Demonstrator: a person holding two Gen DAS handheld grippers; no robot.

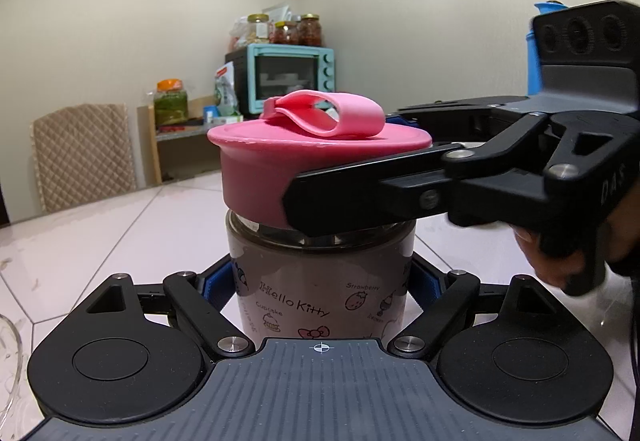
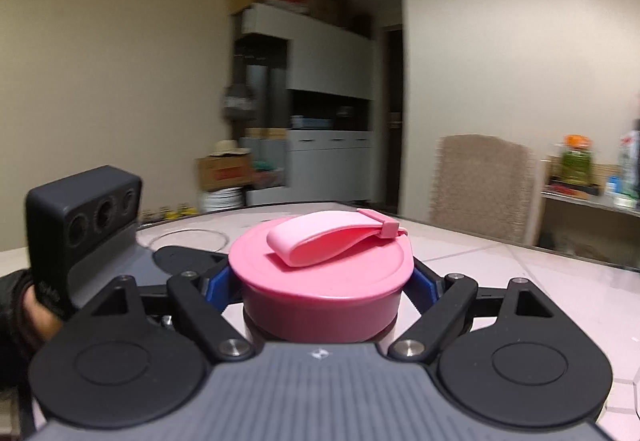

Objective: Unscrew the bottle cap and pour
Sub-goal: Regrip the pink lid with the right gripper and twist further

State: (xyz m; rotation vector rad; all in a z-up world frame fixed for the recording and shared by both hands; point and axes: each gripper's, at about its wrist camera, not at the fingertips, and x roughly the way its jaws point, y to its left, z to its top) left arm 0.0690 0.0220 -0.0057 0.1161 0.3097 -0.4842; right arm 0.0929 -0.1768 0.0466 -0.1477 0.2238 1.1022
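Observation:
A glass Hello Kitty bottle (image 1: 320,281) with brown liquid stands upright on the white tiled table (image 1: 100,241). Its wide pink cap (image 1: 256,181) with a pink strap loop (image 1: 320,117) sits on top. My left gripper (image 1: 320,277) is shut on the bottle body, blue pads on both sides. My right gripper (image 2: 320,281) is shut on the pink cap (image 2: 320,293); it comes in from the right in the left wrist view (image 1: 400,181). The strap (image 2: 332,237) lies across the cap top.
A clear glass bowl rim (image 2: 188,237) stands on the table behind the bottle; its edge also shows at the far left of the left wrist view (image 1: 10,361). A padded chair (image 1: 84,153) and a shelf with a teal oven (image 1: 292,77) stand beyond the table.

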